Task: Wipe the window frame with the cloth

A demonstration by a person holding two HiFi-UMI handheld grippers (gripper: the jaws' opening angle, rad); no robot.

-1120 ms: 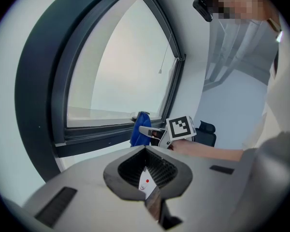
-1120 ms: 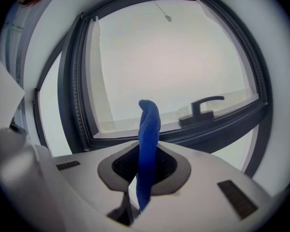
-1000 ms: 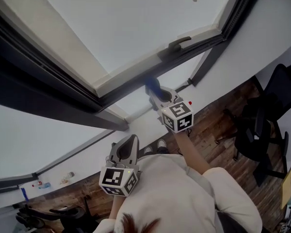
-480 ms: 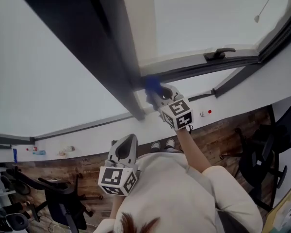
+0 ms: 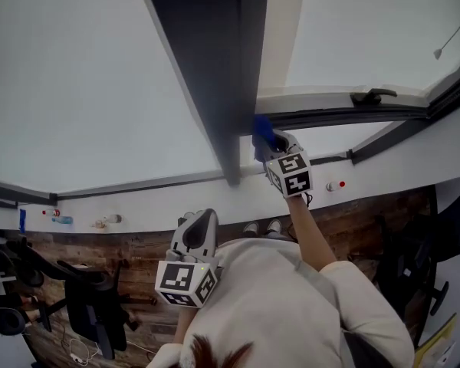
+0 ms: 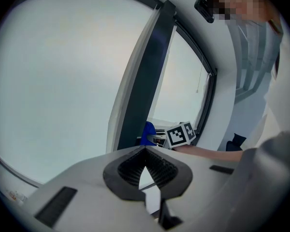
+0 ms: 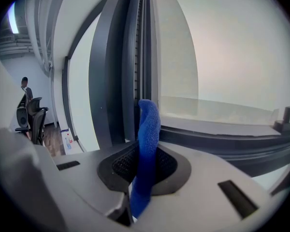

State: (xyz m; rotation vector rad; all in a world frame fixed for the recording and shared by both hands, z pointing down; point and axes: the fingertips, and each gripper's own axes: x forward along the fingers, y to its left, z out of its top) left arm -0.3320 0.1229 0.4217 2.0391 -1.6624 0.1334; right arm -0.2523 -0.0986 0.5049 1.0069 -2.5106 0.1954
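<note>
Glass (image 5: 84, 83) is seen across the upper left of the head view. Low and left of centre, the left gripper (image 5: 202, 222) is held near the person's chest, well apart from the window; its jaws are pressed together with nothing between them. From the top centre the dark upright of the window frame (image 5: 215, 67) runs down to a lower rail. Just right of that junction the blue cloth (image 5: 263, 134) is pinched in the right gripper (image 5: 274, 149), and it is touching or nearly touching the frame. In the right gripper view a folded strip of it is seen standing up beyond the jaw tips. The cloth is judged to be light, soft and limp, so it would fold under pressure. It is probably best gripped low on the fold, with enough fabric left projecting that the fabric rather than the hard jaws is brought against the frame.
</note>
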